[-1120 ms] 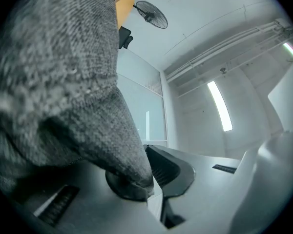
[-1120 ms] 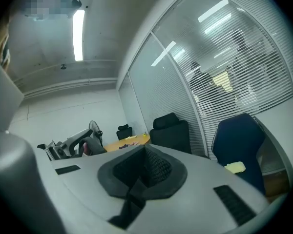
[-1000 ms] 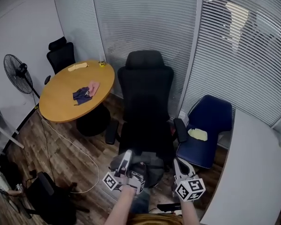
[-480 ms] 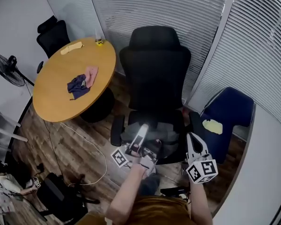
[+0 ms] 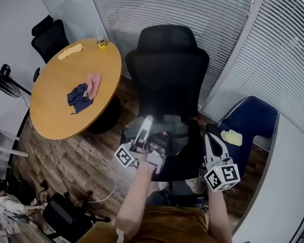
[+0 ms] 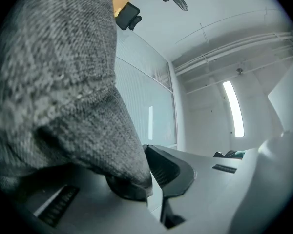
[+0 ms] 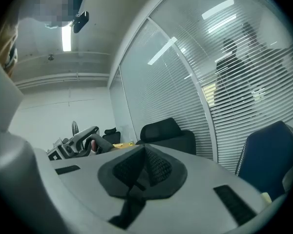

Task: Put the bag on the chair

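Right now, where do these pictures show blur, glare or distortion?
Head view: sharp, but the wide lens bends the blinds. Left gripper view: the grey bag fills the left, partly out of focus; the ceiling light glares. Right gripper view: strong fisheye curve on the blinds.

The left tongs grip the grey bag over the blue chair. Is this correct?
The chair is wrong. The left tongs grip the grey bag over the black chair. The head view shows it.
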